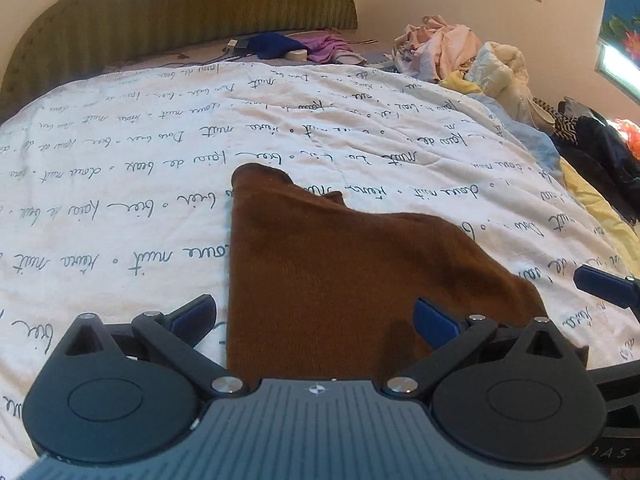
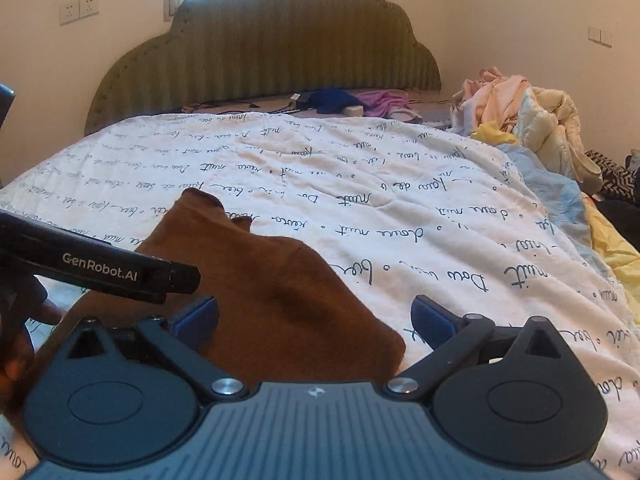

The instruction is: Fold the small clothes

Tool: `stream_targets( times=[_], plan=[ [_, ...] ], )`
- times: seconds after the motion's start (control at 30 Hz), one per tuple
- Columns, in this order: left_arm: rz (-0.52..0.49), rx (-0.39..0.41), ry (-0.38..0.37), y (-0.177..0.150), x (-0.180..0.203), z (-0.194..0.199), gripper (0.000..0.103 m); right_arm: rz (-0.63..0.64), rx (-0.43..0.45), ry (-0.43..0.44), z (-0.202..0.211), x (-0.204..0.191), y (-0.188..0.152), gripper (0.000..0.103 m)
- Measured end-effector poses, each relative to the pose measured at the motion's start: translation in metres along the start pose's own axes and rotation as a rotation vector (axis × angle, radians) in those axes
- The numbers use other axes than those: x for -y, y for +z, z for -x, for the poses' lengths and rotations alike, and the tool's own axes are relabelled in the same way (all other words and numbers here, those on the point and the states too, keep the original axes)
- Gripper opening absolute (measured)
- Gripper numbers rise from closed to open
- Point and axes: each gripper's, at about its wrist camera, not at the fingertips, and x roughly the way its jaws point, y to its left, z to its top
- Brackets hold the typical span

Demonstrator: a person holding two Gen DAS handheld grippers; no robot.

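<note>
— Brown garment (image 1: 340, 276): lying flat on the bed, on the white quilt (image 1: 120, 184) printed with dark handwriting. Folded into a rough triangle, narrow end pointing toward the green headboard (image 1: 180, 12).

— And the left claw (image 1: 316, 320)?

— Spread wide, hovering over the near edge of the brown cloth. Left blue pad (image 1: 194, 314) over the quilt just off the cloth's straight edge, right pad (image 1: 434, 322) over the cloth itself. Nothing pinched; contact with the fabric impossible to tell.

— Right claw (image 2: 316, 320)?

— Also spread wide, nothing pinched. From its own camera: left pad (image 2: 196, 314) above the brown cloth, right pad (image 2: 434, 322) over bare quilt beyond the cloth's rounded near corner. Seen from the left wrist as one blue fingertip poking in at the right edge.

— Anything crossing the right view?

— Black body of the left tool (image 2: 100, 268), marked "GenRobot.AI", reaching in from the left above the cloth (a hand (image 2: 20, 320) gripping it below, partly hidden).

— Elsewhere on the bed?

— Heap of pale pink and cream clothes (image 2: 516, 108) at the far right, dark clothes (image 1: 600, 152) nearer along the same side, a blue item (image 2: 332, 100) and a purple one (image 2: 384, 102) by the headboard.
</note>
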Motion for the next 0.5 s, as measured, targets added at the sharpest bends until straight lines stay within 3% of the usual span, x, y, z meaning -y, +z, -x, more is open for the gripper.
stream_targets(
  times=[0.13,0.27,0.5],
  plan=[
    [0.042,-0.011,0.013,-0.02,-0.001,0.01,0.103,-0.009,-0.044,-0.021,0.003,-0.011,-0.016,0.103],
    [0.023,-0.016,0.024,-0.038,0.0,0.011,0.103,-0.055,-0.083,0.007,0.0,-0.008,-0.028,0.103],
    [0.011,-0.052,0.019,-0.038,0.001,0.014,0.103,-0.05,-0.102,0.01,0.005,-0.011,-0.032,0.103]
  ],
)
